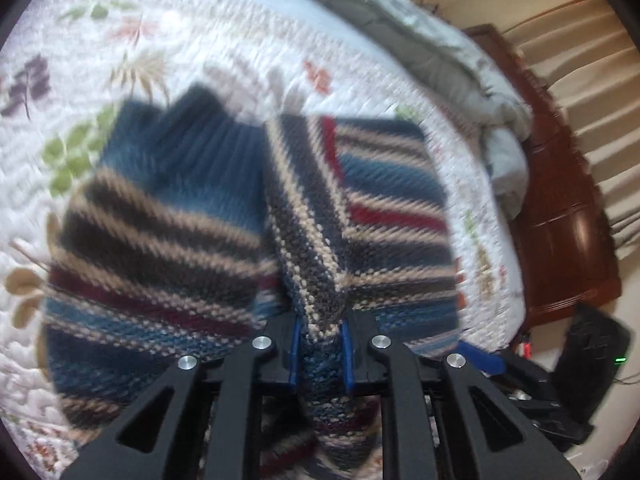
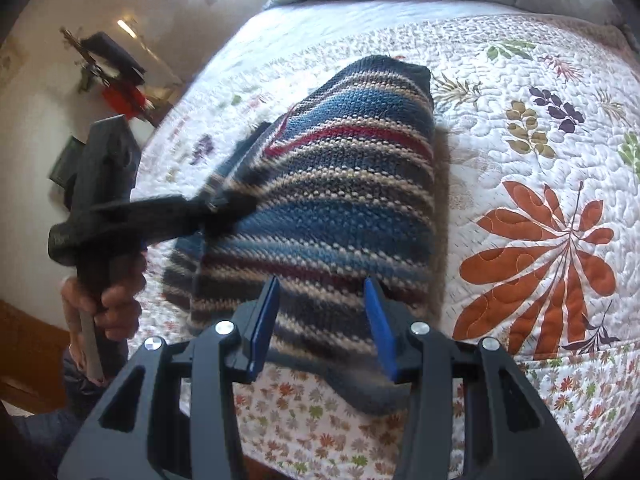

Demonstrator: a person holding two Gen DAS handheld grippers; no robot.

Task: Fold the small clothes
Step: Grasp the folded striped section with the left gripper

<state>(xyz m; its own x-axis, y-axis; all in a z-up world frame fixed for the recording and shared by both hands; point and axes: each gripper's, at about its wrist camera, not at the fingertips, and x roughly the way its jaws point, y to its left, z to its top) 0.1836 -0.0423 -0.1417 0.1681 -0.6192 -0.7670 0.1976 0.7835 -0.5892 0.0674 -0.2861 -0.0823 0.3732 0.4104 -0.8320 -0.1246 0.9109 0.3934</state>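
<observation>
A small striped knit sweater (image 1: 352, 216) in blue, tan, dark grey and red lies on a floral quilted bedspread (image 1: 200, 40). My left gripper (image 1: 322, 350) is shut on a raised fold of the sweater, which bunches between its blue pads. In the right wrist view the sweater (image 2: 340, 200) lies folded over, and the left gripper (image 2: 216, 208) grips its left side, held by a hand. My right gripper (image 2: 322, 326) is open, its blue pads just over the sweater's near edge, holding nothing.
A grey duvet (image 1: 460, 52) is heaped at the far side of the bed. A dark wooden bed frame (image 1: 560, 208) and pleated curtains stand to the right. The bedspread (image 2: 540, 140) stretches right of the sweater. A wall and small red and black items are at the left.
</observation>
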